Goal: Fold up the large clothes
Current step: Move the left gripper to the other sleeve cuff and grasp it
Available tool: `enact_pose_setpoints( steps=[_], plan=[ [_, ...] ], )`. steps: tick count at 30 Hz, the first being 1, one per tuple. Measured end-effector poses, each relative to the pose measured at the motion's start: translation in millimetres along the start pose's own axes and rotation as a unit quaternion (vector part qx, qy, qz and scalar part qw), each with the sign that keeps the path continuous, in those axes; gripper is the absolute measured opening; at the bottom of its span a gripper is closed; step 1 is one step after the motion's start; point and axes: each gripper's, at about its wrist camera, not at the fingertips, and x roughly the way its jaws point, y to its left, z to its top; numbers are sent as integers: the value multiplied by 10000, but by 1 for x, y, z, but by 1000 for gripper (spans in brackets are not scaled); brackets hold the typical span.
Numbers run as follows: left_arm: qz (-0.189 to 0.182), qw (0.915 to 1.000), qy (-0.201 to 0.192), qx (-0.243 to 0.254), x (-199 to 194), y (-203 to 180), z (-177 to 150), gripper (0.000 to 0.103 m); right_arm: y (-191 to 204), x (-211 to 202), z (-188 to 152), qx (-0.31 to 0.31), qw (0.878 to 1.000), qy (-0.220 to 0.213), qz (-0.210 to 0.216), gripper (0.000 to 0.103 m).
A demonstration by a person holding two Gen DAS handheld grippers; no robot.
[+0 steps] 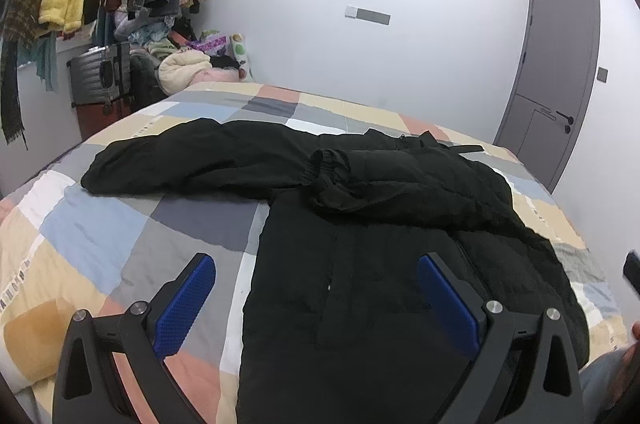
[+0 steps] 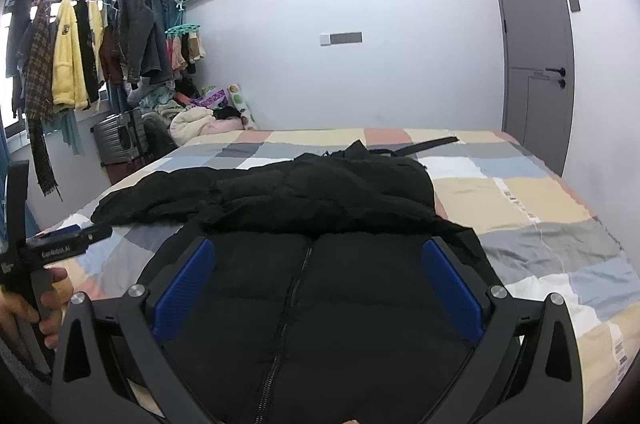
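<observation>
White walls close in a bedroom whose bed (image 1: 100,224), covered in a patchwork quilt of blue, grey, cream and salmon squares, fills the lower half of both views. Far left, a rack of hanging clothes (image 2: 80,52) carries a yellow fleece and dark jackets, with a grey suitcase (image 2: 120,138) and a heap of blankets (image 2: 192,124) below it, well apart from the work area. Next along, the left gripper (image 1: 316,298) stands with its blue pads spread wide and nothing pinched between them; in the right wrist view a hand (image 2: 24,308) holds its handle at the left edge. A black puffer coat (image 2: 320,296) lies flat on the quilt near the middle of the bed, front up, its zipper (image 2: 294,292) running away from the cameras toward the far wall, so the long axis goes from the near hem to the collar at the far end. One sleeve (image 1: 180,156) stretches out to the left across the quilt; the other sleeve (image 1: 400,184) is laid across the chest, cuff pointing left. The right gripper (image 2: 316,282) hovers above the coat's lower front, jaws fully apart and clear of the fabric. Beyond the collar a dark strap (image 2: 428,144) trails to the right. Far right stands a grey door (image 2: 536,64), shut.
</observation>
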Motion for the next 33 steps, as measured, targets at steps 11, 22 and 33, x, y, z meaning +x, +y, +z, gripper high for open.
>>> enact_pose_setpoints(
  steps=[11,22,33],
  plan=[
    [143,9978,397,-518,64,103,87,103,-2,20,-7,78,9994,345,-21,103],
    [344,9650,812,-2471,155,303,84,100,-2,47,-5,242,9975,629,-225,103],
    [95,9298,536,-3641,250,395,46,99,4,95,-7,298,9929,1044,-484,103]
  ],
)
